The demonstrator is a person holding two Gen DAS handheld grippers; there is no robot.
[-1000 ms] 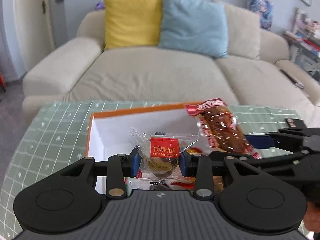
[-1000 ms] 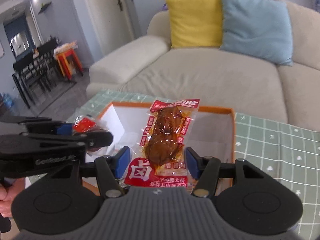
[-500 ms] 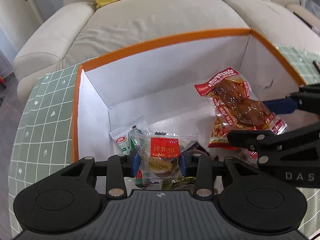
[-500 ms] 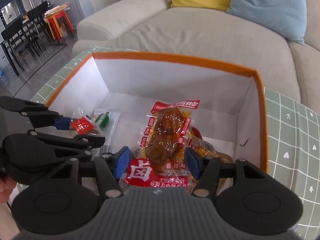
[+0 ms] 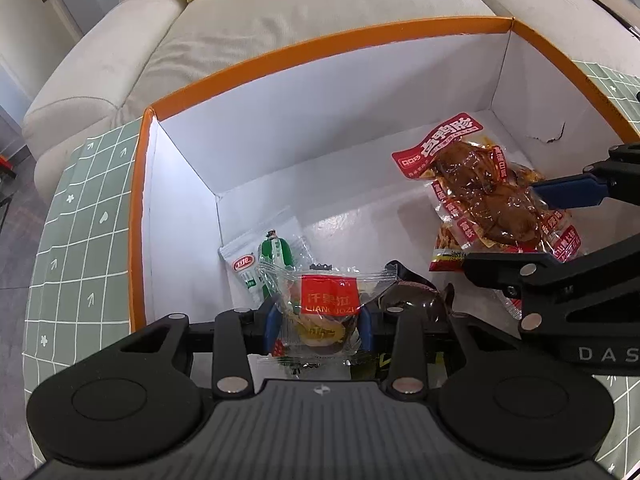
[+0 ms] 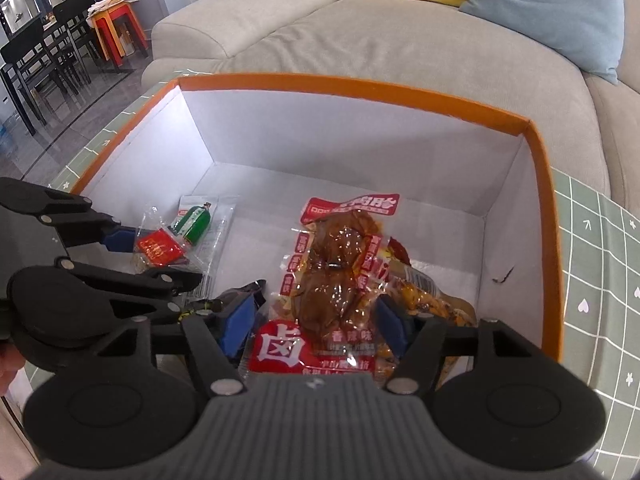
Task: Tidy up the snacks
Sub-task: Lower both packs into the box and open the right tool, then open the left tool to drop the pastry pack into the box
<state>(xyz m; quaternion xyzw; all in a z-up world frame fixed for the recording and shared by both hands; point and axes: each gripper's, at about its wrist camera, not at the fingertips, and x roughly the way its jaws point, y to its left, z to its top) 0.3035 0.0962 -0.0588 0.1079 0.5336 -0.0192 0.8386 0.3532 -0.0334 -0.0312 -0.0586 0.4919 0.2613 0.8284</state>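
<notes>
Both tongs hung inside the orange-rimmed box (image 5: 328,46): my left tongs (image 5: 319,322) clamped the clear red-label snack (image 5: 326,308), my right tongs (image 6: 316,322) were opening around the braised-meat packet (image 6: 336,276) over the box floor

White box (image 5: 248,136) with orange rim, open on top. Inside: small clear packet with red label (image 5: 326,312), held up near front. Big clear pouch of brown meat (image 6: 340,276) with red ends, tilted, above yellow snack bag (image 6: 432,300). Flat white packet with green bottle picture (image 5: 272,256) on box floor, left corner. Dark wrapper (image 5: 412,296) beside it.
</notes>
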